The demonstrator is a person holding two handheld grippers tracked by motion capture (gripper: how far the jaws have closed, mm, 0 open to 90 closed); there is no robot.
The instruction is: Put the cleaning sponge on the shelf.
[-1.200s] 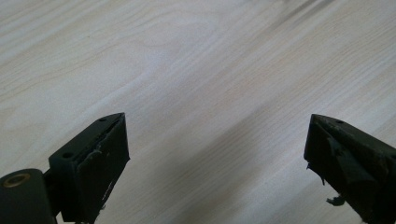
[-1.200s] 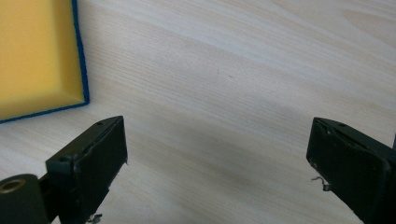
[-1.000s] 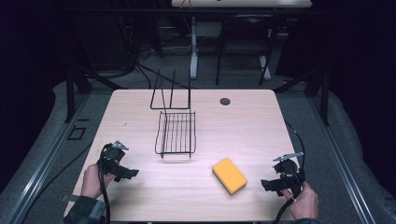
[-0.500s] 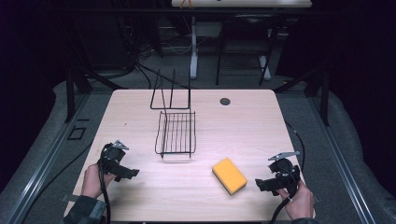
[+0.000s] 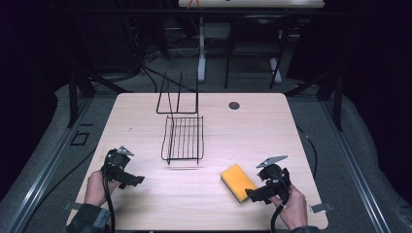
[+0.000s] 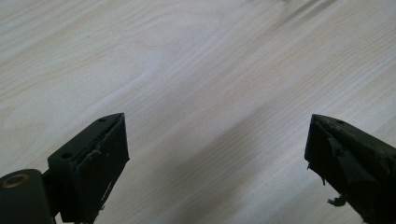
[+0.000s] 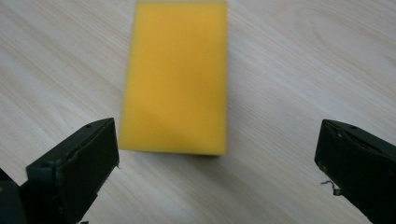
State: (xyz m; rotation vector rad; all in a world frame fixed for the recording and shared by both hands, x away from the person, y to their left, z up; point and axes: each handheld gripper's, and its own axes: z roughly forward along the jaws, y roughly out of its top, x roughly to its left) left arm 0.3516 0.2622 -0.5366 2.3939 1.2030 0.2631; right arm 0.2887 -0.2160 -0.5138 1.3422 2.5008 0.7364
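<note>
A yellow sponge (image 5: 237,182) lies flat on the light wooden table (image 5: 243,131), toward the front right. My right gripper (image 5: 253,194) is held open just behind the sponge's near end, with nothing between its jaws. In the right gripper view the sponge (image 7: 175,77) lies just ahead of the wide-spread jaws, nearer the left one. My left gripper (image 5: 132,180) hovers open at the front left of the table, over bare wood. A black wire rack (image 5: 183,138) stands in the middle of the table.
An upright black wire frame (image 5: 177,99) stands behind the rack. A small dark round hole (image 5: 234,105) marks the table's far side. Bare wood lies between the two grippers. The surroundings beyond the table are dark.
My right gripper has moved left and forward, from the table's right edge up to the sponge's near end. The left gripper has barely shifted.
</note>
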